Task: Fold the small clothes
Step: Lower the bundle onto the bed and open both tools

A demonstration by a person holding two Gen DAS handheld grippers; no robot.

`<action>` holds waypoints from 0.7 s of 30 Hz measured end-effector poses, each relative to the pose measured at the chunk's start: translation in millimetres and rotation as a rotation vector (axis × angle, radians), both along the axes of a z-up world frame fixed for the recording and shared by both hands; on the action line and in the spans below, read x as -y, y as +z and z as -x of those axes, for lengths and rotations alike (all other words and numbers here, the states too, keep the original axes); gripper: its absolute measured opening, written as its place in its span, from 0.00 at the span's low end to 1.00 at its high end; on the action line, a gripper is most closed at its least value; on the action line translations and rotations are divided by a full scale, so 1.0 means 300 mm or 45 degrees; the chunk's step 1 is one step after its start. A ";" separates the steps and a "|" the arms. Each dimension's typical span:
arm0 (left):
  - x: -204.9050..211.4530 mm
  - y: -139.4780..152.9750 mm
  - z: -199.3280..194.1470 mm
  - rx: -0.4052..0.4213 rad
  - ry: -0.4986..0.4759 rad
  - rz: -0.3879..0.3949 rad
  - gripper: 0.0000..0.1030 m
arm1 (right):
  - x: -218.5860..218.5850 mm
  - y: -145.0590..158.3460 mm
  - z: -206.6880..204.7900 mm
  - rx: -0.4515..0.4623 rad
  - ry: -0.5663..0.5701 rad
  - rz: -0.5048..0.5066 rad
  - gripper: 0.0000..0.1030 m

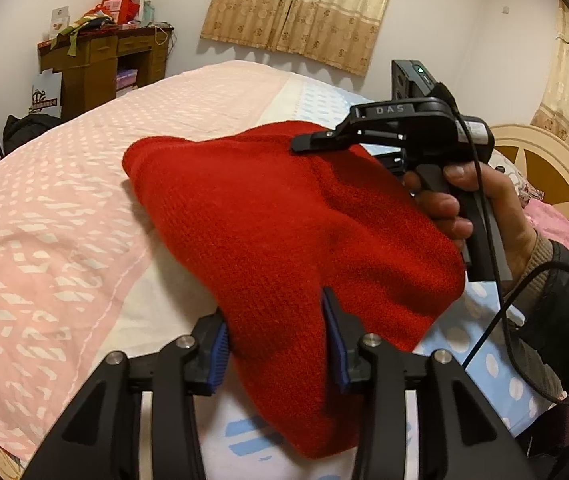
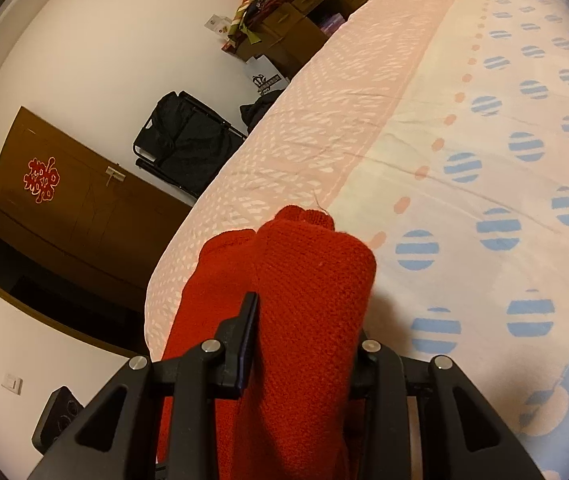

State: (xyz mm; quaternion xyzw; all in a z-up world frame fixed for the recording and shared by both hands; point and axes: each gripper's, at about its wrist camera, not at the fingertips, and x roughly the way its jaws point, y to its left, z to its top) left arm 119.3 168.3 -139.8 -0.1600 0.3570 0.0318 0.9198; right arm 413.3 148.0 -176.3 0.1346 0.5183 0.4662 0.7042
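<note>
A red knitted garment (image 1: 268,216) is held above the bed (image 1: 56,200) between both grippers. My left gripper (image 1: 276,340) is shut on its near edge, the cloth bunched between the blue pads (image 1: 220,356). My right gripper (image 1: 304,144), held by a hand at the right, grips the garment's far edge. In the right wrist view my right gripper (image 2: 304,344) is shut on a thick fold of the garment (image 2: 308,288), which hides its right finger. The garment's far corner droops toward the sheet.
The bed has a pink patterned cover and a white sheet with blue dots (image 2: 496,184). A wooden desk (image 1: 100,64) with clutter stands by the wall. A black folding chair (image 2: 180,140), a brown door (image 2: 60,208) and a headboard (image 1: 552,176) surround the bed.
</note>
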 end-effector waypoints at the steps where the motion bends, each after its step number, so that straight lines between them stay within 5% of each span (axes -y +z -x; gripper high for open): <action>1: 0.001 0.008 0.007 0.003 0.002 0.000 0.43 | -0.007 0.006 0.001 0.007 0.002 0.015 0.38; 4: 0.010 0.046 0.030 0.042 0.006 -0.019 0.45 | 0.015 0.035 0.003 0.010 -0.028 0.017 0.59; 10: 0.002 0.120 0.052 0.156 0.081 -0.198 0.57 | 0.170 0.142 0.053 0.147 -0.089 -0.036 0.59; 17: -0.068 0.063 -0.071 0.019 0.159 -0.224 0.63 | 0.179 0.216 0.241 0.238 0.055 -0.091 0.60; 21: -0.096 -0.009 -0.070 -0.054 0.166 -0.170 0.63 | 0.151 0.159 0.307 0.191 0.111 -0.048 0.60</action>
